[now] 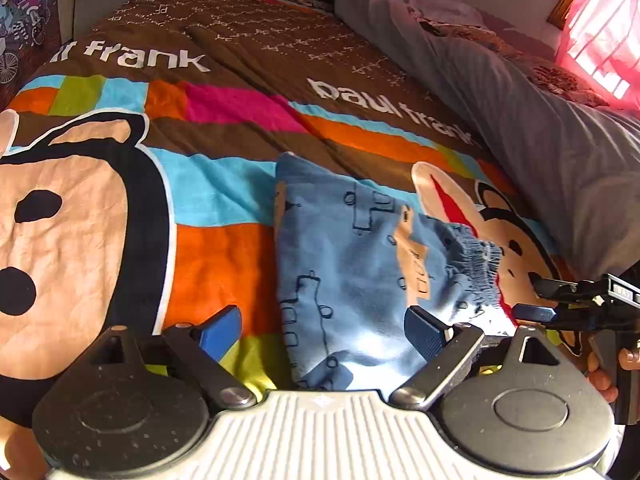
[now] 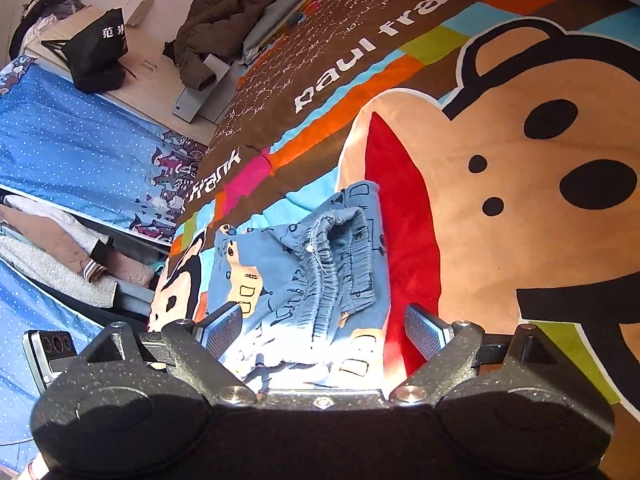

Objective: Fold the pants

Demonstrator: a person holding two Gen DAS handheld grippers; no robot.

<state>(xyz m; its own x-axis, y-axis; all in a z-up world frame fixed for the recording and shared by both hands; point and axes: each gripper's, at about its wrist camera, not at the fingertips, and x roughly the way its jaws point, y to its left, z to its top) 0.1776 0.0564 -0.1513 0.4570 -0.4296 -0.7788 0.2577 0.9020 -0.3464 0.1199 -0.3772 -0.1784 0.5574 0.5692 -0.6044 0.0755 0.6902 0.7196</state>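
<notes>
Small blue printed pants [image 1: 360, 264] lie folded in a compact bundle on the cartoon bedspread [image 1: 224, 248]; the elastic waistband [image 1: 476, 264] is on its right side. My left gripper [image 1: 322, 332] is open just above the bundle's near edge, holding nothing. My right gripper [image 1: 536, 296] shows at the right of the left wrist view, beside the waistband. In the right wrist view the pants [image 2: 304, 280] lie between the open fingers of the right gripper [image 2: 322, 330], waistband [image 2: 340, 256] rumpled on top.
A grey duvet [image 1: 520, 100] is heaped along the bed's right side. A brown jacket [image 2: 216, 28] lies at the bed's far end. Beside the bed are a wooden cabinet with a black bag [image 2: 96, 48] and blue dotted cloth [image 2: 68, 148].
</notes>
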